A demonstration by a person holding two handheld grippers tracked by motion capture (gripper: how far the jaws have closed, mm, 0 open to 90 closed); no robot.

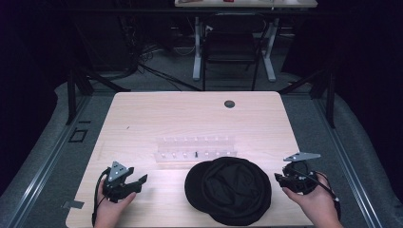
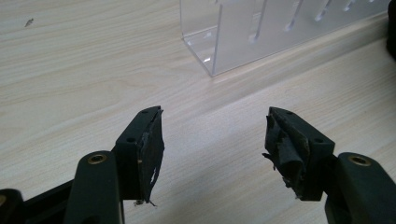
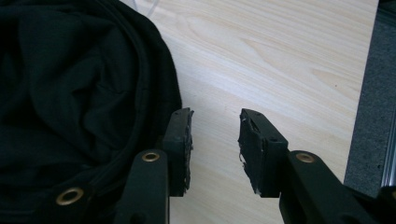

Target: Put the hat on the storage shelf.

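Both grippers, left (image 1: 140,181) and right (image 1: 278,177), gape empty at eight and four o'clock around the black cap (image 1: 229,189) at six o'clock on the table (image 1: 142,114), so pinching its brim squarely should work best.

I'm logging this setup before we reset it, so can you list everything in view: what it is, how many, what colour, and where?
table: one, light wood, centre
clear rack: one, transparent, middle of table
black hat: one, black, near edge, right of centre
grommet hole: one, dark, far side of table
chair: one, black, beyond table
left gripper: one, black, near left, jaws open, nothing between them
right gripper: one, black, near right beside the hat, jaws apart, nothing between them
hands: two, at near edge
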